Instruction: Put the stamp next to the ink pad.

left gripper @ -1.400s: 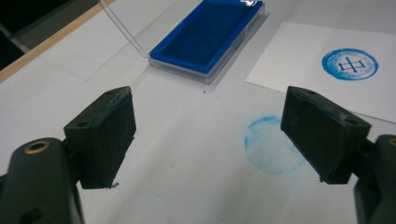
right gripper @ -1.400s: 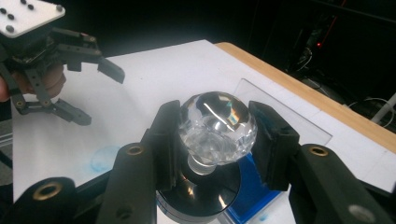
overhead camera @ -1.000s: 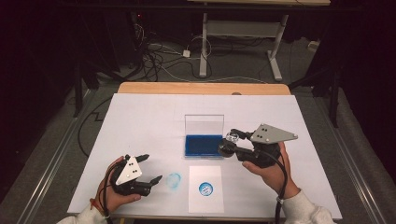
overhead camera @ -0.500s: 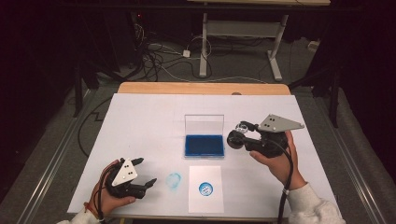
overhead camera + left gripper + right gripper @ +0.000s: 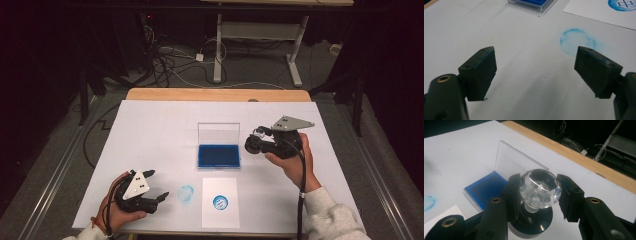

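Observation:
A stamp [image 5: 540,187] with a clear round knob and a black base is held off the table, just right of the ink pad. My right gripper [image 5: 540,192] is shut on the knob; in the high view the right gripper [image 5: 252,142] is at the right of the mat. The blue ink pad [image 5: 218,155] lies open with its clear lid [image 5: 218,132] upright behind it. My left gripper [image 5: 157,185] rests at the front left, and the left gripper [image 5: 536,70] is open with nothing between its jaws.
A white paper [image 5: 220,187] with a round blue print [image 5: 220,202] lies in front of the pad. A faint blue ring smudge [image 5: 186,193] marks the white mat [image 5: 150,130] between paper and left gripper. A wooden table edge [image 5: 215,94] runs along the back.
My right gripper has risen and drawn slightly back and right from the ink pad's edge with the stamp in it. The left gripper has shifted only a little.

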`<state>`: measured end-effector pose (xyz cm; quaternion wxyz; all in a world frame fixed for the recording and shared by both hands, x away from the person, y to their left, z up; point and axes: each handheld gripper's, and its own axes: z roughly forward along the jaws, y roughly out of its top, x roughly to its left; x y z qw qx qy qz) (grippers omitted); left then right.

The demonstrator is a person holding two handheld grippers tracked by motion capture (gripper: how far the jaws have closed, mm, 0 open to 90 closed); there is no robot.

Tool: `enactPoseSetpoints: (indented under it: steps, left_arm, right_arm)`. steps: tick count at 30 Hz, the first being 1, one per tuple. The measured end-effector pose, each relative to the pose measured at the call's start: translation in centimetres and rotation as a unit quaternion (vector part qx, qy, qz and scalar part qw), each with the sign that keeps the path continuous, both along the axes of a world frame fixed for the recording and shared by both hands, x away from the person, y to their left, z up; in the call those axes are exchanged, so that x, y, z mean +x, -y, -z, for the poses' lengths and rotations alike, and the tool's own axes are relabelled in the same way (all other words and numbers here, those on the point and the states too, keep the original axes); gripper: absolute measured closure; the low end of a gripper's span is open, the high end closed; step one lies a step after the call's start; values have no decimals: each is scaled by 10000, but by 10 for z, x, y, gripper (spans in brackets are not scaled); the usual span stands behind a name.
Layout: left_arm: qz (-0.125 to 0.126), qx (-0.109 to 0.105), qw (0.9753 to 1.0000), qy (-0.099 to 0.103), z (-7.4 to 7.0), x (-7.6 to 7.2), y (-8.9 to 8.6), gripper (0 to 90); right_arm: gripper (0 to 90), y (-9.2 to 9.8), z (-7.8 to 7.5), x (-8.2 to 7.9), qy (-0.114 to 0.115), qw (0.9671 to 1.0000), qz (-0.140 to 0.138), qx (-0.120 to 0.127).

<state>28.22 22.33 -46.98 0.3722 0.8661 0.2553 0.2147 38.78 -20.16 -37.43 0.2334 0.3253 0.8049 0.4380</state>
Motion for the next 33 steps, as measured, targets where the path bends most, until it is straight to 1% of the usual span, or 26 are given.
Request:
enactPoseSetpoints:
  steps: [4, 7, 9, 11, 13, 15, 16, 23, 26, 29, 33]
  left_arm:
    - [0, -35, 10000, 28, -1, -1, 0, 177]
    - [25, 4, 10000, 0, 0, 0, 2, 177]
    - [31, 20, 10000, -10, 0, 0, 2, 177]
    - [45, 42, 10000, 10, 0, -1, 3, 176]
    - [45, 41, 10000, 25, 0, -1, 3, 177]
    - [44, 34, 10000, 28, 0, -1, 3, 177]
    - [47, 39, 10000, 31, 0, -1, 3, 177]
    - [96, 68, 9999, 43, 0, 0, 7, 177]
    - [122, 73, 9999, 35, 0, 0, 7, 177]
    - [111, 46, 9999, 40, 0, 0, 8, 177]
    - [123, 84, 9999, 43, 0, 0, 8, 176]
  right_arm:
    - [569, 0, 10, 7, -83, 9999, 86, -46]
    - [569, 2, 21, 12, -199, 9996, 198, -40]
    - [569, 2, 27, 13, -224, 9995, 229, -59]
    - [569, 1, 32, 15, -244, 9992, 256, -177]
    - [569, 0, 36, 16, -292, 9989, 279, -234]
    - [569, -2, 39, 16, -312, 9988, 286, -257]
    - [569, -2, 40, 17, -279, 9988, 270, -290]
    - [569, -7, 51, 18, -358, 9980, 279, -437]
    - [568, -9, 53, 18, -387, 9978, 275, -471]
    - [568, -11, 56, 18, -391, 9973, 271, -558]
    - [568, -12, 58, 18, -399, 9970, 293, -599]
